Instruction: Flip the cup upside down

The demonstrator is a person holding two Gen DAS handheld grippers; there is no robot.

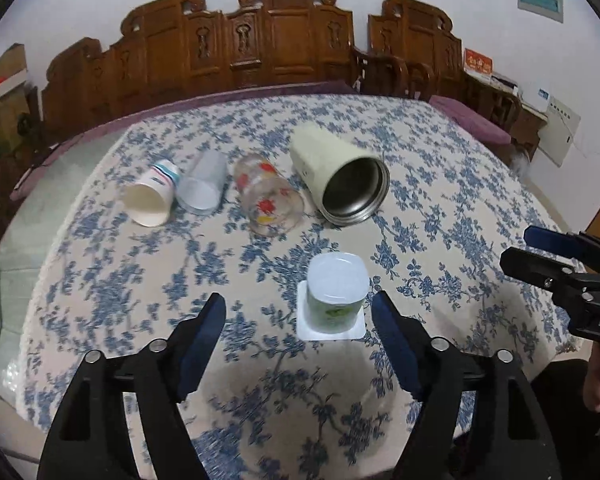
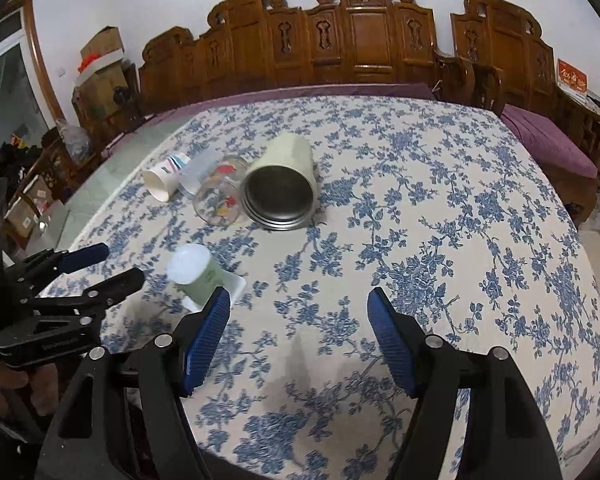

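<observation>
From the left wrist: the left gripper (image 1: 298, 344) hangs with jaws released, empty, just short of the green cup (image 1: 336, 292), which stands bottom-up on the worktop (image 1: 460, 208). Far behind lie four tipped cups, including a steel tumbler (image 1: 340, 176).

From the right wrist: the right gripper (image 2: 298, 342), jaws released, hovers over bare cloth; the green cup (image 2: 198, 276) stands near left.

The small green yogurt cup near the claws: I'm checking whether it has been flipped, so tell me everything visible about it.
The small pale green plastic yogurt cup stands upside down, its whitish base up and its square white rim flange flat on the blue-and-white floral tablecloth. A darker green printed label marks its side. It tapers toward the top. It sits just ahead of the open left claw, between its fingers' lines, and nothing grips it.
</observation>
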